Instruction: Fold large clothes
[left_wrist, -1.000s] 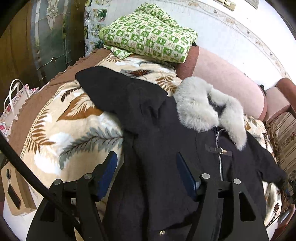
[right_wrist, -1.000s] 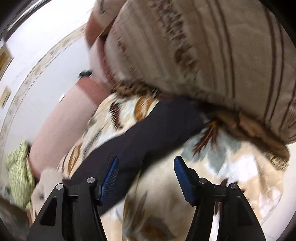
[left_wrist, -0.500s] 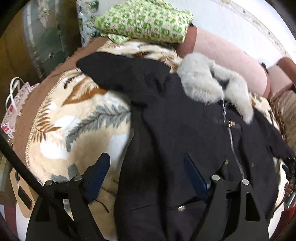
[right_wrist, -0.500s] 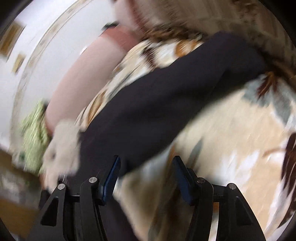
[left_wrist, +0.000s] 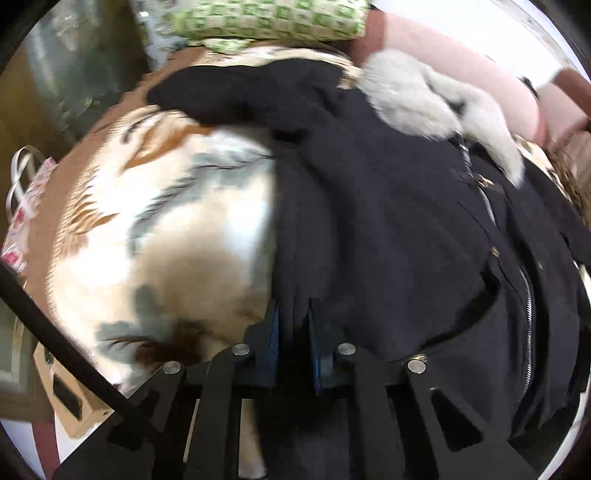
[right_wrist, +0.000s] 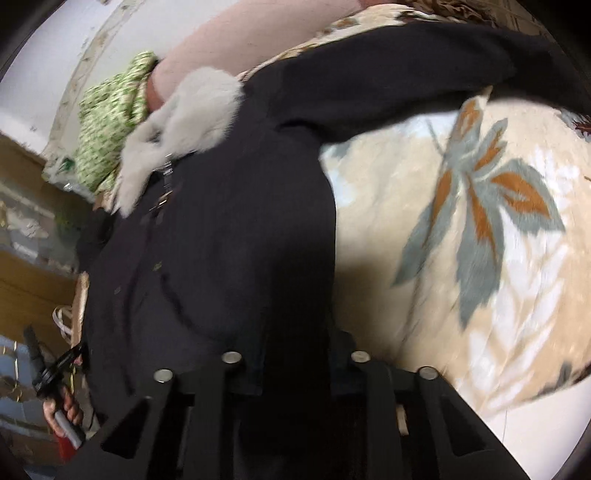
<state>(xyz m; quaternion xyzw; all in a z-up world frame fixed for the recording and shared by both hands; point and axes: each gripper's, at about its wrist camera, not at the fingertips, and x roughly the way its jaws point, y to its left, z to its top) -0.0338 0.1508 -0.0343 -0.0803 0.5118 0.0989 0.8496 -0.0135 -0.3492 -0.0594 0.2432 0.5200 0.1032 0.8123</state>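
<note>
**Black coat gripped at both sides on a leaf-print bed**

A black coat (left_wrist: 388, 229) with a grey fur collar (left_wrist: 436, 107) lies face up across a bed covered by a cream blanket (left_wrist: 155, 229) printed with grey and rust leaves. Its zip (left_wrist: 489, 210) runs down the front, and one sleeve (left_wrist: 236, 92) stretches out over the blanket toward the head of the bed. In the right wrist view the other sleeve (right_wrist: 424, 70) reaches across the blanket in the opposite direction.

The left tool (left_wrist: 293, 343) is clenched on the coat's side edge near the hem, its blue pads (left_wrist: 274, 343) pressed close together with a fold of dark cloth between them. The right tool (right_wrist: 295, 365) is at the coat's opposite edge, with black fabric bunched between its arms and covering the pads; it appears to be grasping the cloth, though the pads themselves are hidden.

Beyond the collar, a pink bolster (left_wrist: 472, 77) runs along the head of the bed, and a folded green-and-white checked quilt (left_wrist: 273, 18) rests beside it. A patterned shopping bag (left_wrist: 26, 206) stands off the bed's side in the left wrist view. At the lower left of the right wrist view, a hand (right_wrist: 62, 406) holds the handle of the other device. Both views are softened by motion blur.
</note>
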